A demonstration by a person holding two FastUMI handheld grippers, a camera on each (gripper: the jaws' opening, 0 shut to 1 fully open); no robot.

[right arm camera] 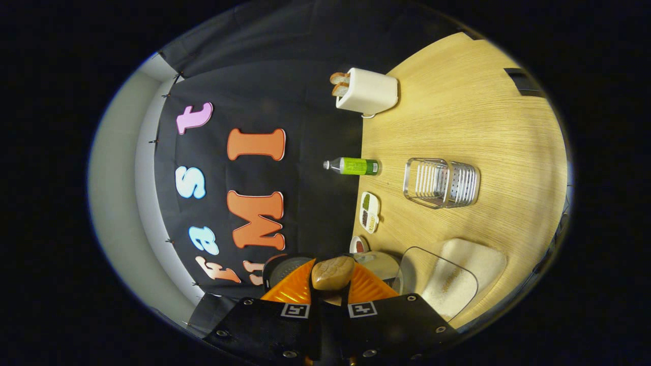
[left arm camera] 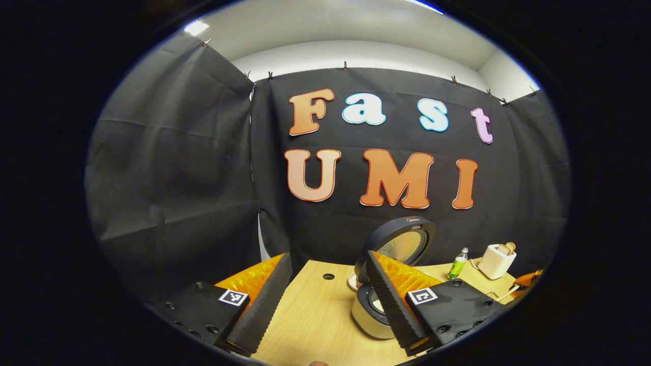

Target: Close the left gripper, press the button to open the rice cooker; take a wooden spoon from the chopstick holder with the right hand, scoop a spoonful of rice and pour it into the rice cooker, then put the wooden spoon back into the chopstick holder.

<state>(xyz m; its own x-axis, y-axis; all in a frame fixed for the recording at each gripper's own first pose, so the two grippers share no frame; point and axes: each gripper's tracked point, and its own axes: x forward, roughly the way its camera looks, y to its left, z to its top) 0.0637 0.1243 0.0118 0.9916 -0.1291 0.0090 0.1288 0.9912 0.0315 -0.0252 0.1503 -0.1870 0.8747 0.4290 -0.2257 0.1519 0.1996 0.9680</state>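
The rice cooker stands on the wooden table with its round lid raised. My left gripper hovers above the table to the cooker's left, open, with nothing between its fingers. In the right gripper view the scene is rolled on its side. My right gripper is shut on the wooden spoon, whose bowl is just in front of the open rice cooker. I cannot tell whether rice is in the spoon. A clear container of rice lies beside the cooker. The metal chopstick holder stands farther off.
A white toaster with bread, a green bottle, a small divided dish and a small round dish line the table's back edge by the black cloth wall. The toaster and bottle sit right of the cooker.
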